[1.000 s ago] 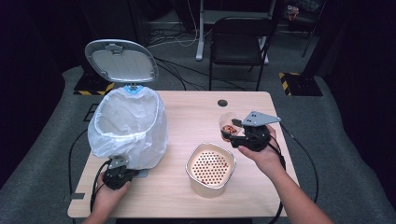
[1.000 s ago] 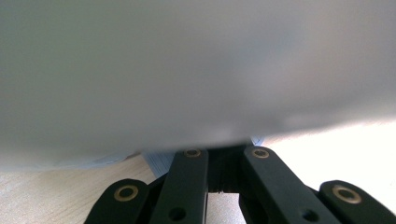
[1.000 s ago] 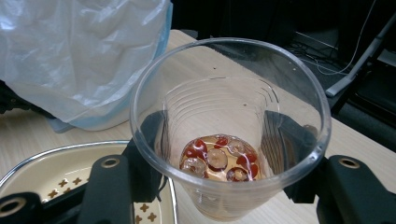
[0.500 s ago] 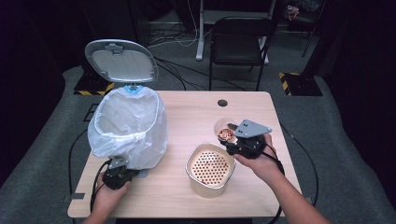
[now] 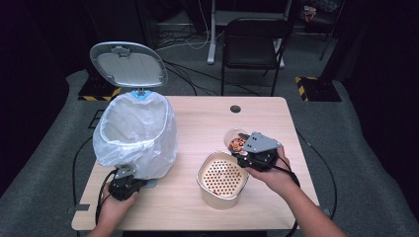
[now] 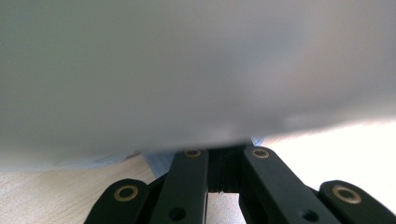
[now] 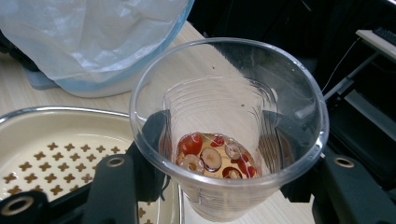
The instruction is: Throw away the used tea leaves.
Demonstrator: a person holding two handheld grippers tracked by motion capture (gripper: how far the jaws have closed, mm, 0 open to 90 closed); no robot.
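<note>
My right gripper (image 5: pixel 242 148) is shut on a clear plastic cup (image 5: pixel 236 140) that holds liquid and red fruit slices (image 7: pixel 212 156). The cup hangs just past the right rim of a cream basin (image 5: pixel 202 170) with a perforated strainer insert. In the right gripper view the black jaws clasp the cup (image 7: pixel 224 93) on both sides, and the basin (image 7: pixel 46 140) lies to its lower left. My left gripper (image 5: pixel 131 181) rests on the table at the foot of a bag-lined bin (image 5: pixel 136 133) whose lid (image 5: pixel 127 64) stands up. Its jaws (image 6: pixel 219 156) meet under the bin's white bag (image 6: pixel 187 70).
The wooden table (image 5: pixel 207 118) has a dark cable hole (image 5: pixel 235 108) near its far edge. A black chair (image 5: pixel 254 47) stands behind the table. Cables trail off both sides onto grey floor mats.
My right gripper has carried the cup a little left and nearer, closer to the basin's rim. The left hand has stayed where it was.
</note>
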